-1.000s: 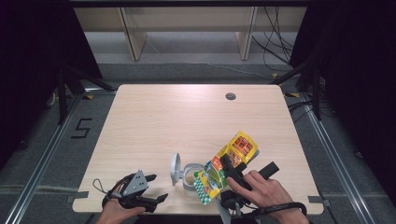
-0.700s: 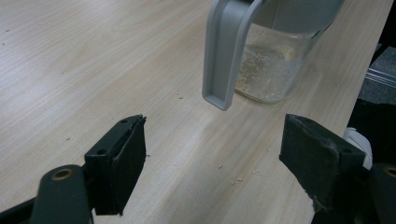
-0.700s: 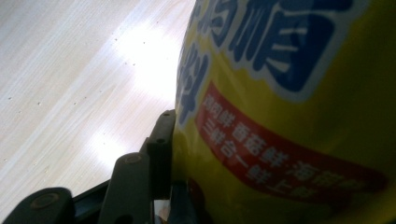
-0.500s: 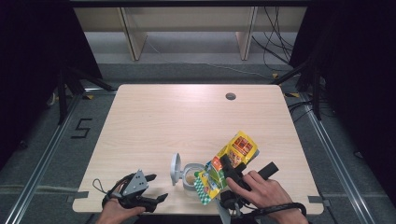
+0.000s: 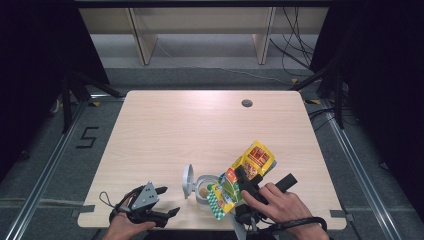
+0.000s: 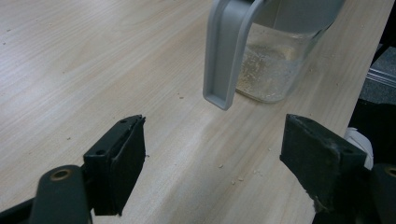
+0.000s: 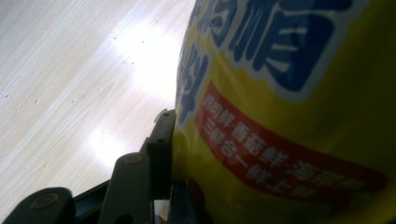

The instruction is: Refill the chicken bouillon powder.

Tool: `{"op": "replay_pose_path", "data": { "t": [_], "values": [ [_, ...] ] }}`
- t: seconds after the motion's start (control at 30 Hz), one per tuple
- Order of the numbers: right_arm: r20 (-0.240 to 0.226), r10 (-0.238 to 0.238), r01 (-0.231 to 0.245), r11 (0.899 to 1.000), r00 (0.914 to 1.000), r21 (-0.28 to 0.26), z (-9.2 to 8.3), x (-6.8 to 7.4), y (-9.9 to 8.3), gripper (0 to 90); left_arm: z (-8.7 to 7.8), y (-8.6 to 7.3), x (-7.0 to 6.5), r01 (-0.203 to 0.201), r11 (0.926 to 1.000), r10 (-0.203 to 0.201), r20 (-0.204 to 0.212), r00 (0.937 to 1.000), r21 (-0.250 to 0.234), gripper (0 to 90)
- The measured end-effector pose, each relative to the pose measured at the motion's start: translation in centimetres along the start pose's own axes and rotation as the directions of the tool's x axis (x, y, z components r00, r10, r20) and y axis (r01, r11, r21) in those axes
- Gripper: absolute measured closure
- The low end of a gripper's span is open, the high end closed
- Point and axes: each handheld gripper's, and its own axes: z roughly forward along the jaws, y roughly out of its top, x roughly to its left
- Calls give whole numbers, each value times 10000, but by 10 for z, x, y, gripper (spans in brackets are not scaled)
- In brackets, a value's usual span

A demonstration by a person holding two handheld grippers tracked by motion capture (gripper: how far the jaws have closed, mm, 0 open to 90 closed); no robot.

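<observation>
The right gripper (image 5: 246, 181) is clamping a yellow snack bag (image 5: 243, 176), which is lying tilted across the near right part of the wooden table (image 5: 200, 130), its checkered lower end hanging over the mouth of a clear plastic jar (image 5: 204, 188). In the right gripper view the bag's yellow face with blue lettering and a red band (image 7: 289, 116) is pressing flat against the visible black jaw, so the jaws are standing partway closed with the bag pinched between them. The person's right hand (image 5: 280, 205) is wrapping around that gripper from the table's near edge. The jar is standing upright just beside the bag, its grey hinged lid (image 5: 187, 179) flipped open to the left, and a pale crumbly layer is sitting at its bottom. The left gripper (image 5: 162, 200) is resting low near the front left edge, well apart from the bag, held by the left hand (image 5: 125, 227). Its jaws are standing wide apart with nothing between them; the left gripper view is looking past them at the jar (image 6: 275, 70) and its hanging lid (image 6: 226, 51), with small crumbs scattered on the tabletop (image 6: 93, 70).
</observation>
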Motion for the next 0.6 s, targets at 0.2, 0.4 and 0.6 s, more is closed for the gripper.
{"op": "replay_pose_path", "data": {
  "t": [0.2, 0.4, 0.6],
  "values": [
    [255, -446, 443, 9990, 9987, 110, 1, -1, 0, 542, 0, 0, 0, -64, 10000, 64, -4, 10000, 62, 213],
    [312, 168, -170, 9998, 9994, 68, -1, 1, 2, 542, -1, 0, 2, -213, 9996, 215, -70, 9997, 175, 213],
    [157, -415, 413, 9991, 9990, 76, -1, -3, 3, 542, -1, 0, 2, -205, 9996, 206, -38, 9998, 178, 213]
  ]
}}
